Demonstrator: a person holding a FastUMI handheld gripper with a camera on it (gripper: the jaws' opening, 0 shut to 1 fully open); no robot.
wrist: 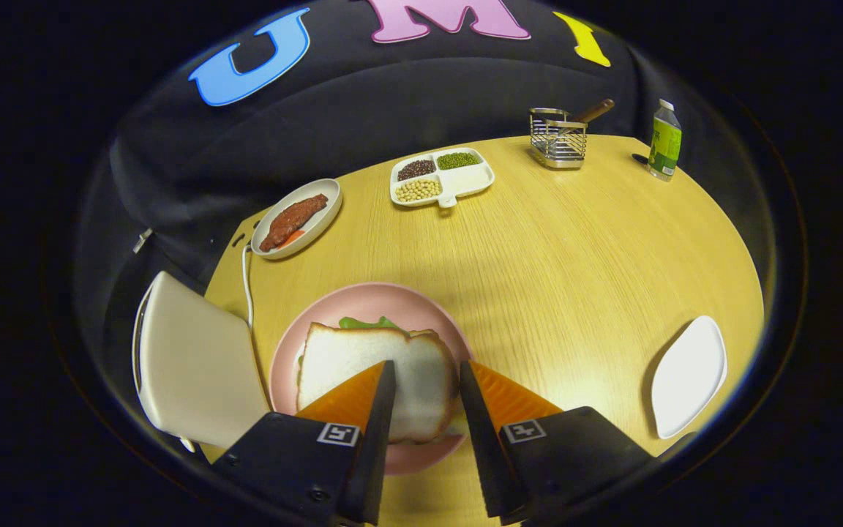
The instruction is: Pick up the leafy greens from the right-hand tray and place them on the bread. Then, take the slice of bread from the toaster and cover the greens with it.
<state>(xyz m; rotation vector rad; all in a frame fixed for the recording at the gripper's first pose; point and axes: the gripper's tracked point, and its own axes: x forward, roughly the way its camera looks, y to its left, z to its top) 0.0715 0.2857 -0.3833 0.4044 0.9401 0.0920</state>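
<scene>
Bread slice (374, 373) covers the leafy greens (364, 323) on the pink plate (392, 300); my claw (426, 366) hovers above it, fingers parted, holding nothing.

The gripper (427, 369) has two wedge-shaped jaws that taper toward their tips, each with a ribbed, ridged outer face and a flat inner face with fine teeth along its edge. Each jaw is mounted on a black block carrying a small square black-and-white marker. Dark screw heads sit in the left block's lower face.
</scene>
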